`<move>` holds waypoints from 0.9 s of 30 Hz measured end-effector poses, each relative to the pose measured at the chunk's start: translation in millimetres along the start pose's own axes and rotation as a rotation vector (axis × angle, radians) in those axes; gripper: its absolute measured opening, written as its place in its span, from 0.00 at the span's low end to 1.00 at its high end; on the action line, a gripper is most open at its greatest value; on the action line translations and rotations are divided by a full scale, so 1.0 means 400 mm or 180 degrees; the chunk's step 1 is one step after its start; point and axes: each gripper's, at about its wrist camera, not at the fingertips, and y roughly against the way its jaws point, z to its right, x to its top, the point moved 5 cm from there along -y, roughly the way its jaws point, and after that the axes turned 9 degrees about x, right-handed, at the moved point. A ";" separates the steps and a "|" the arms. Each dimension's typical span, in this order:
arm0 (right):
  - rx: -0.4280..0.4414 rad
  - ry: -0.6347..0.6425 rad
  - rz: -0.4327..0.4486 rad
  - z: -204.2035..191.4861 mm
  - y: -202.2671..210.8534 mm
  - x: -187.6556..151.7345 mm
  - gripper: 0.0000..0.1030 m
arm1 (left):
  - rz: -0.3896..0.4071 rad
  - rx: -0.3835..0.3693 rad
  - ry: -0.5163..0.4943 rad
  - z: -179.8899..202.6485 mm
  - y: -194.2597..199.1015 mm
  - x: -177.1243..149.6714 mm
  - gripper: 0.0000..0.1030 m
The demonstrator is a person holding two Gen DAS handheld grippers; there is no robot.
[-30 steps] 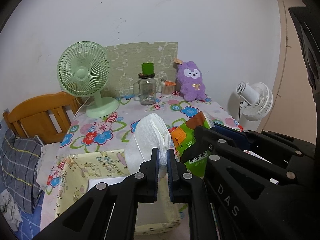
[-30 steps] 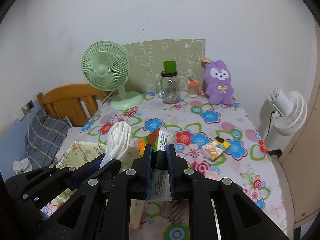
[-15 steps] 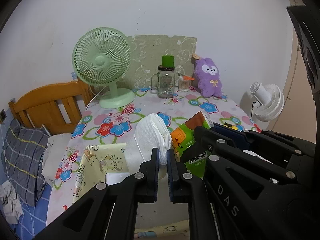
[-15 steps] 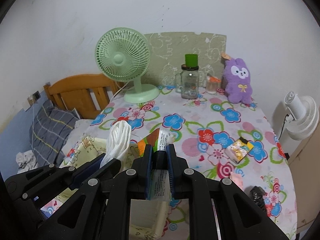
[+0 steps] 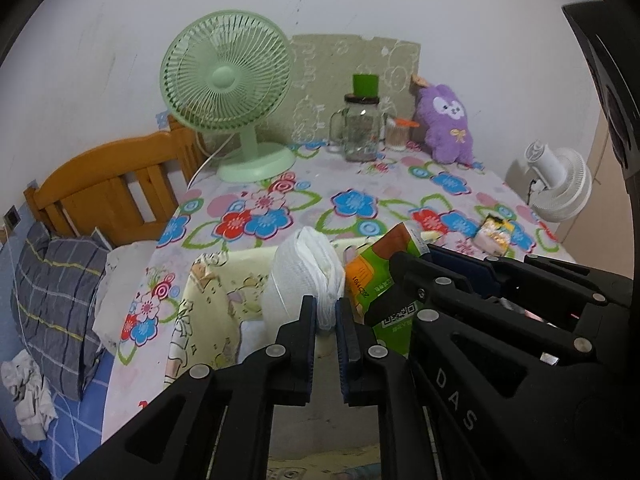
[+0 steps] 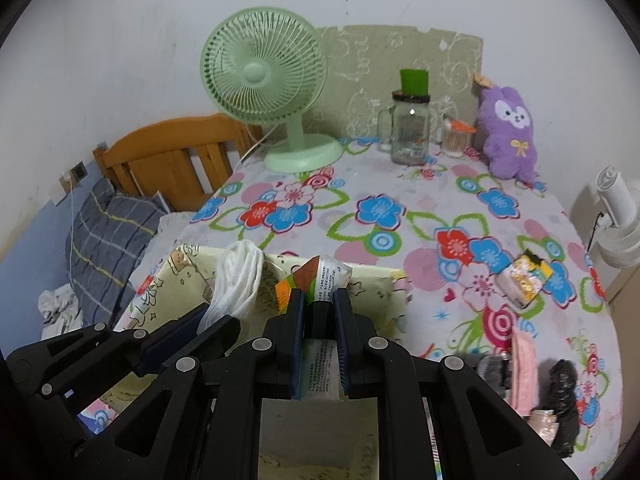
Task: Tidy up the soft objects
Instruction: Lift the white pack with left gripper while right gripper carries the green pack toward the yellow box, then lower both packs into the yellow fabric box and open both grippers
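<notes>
The left gripper [image 5: 327, 316] fingers clamp a white folded cloth [image 5: 304, 276], while just beside it the right gripper [image 6: 318, 310] fingers pinch a green-orange packet [image 6: 316, 280].

A home bedroom — a wooden bed headboard [image 6: 176, 152] with a plaid pillow [image 6: 108, 232] beside a flower-patterned tabletop [image 6: 400, 208] — purple plush toy [image 6: 510, 136].

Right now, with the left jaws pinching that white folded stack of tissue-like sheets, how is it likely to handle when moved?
The white folded stack of tissue-like sheets bulges above the left gripper, so it probably compresses and flops. It stands up unsupported, suggesting it is light. The layered edges look loose; sheets may splay or slip.
</notes>
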 end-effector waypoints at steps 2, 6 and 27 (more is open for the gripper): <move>-0.0005 -0.0004 -0.0038 0.001 -0.019 -0.005 0.17 | -0.0055 0.0014 -0.0018 -0.003 -0.017 -0.007 0.15; -0.0026 -0.0041 -0.0150 0.015 -0.053 -0.018 0.17 | -0.0154 -0.0016 -0.0066 0.002 -0.051 -0.021 0.25; -0.0068 0.0138 -0.0191 0.008 -0.037 -0.024 0.65 | -0.0244 0.0027 -0.0008 -0.009 -0.051 -0.030 0.82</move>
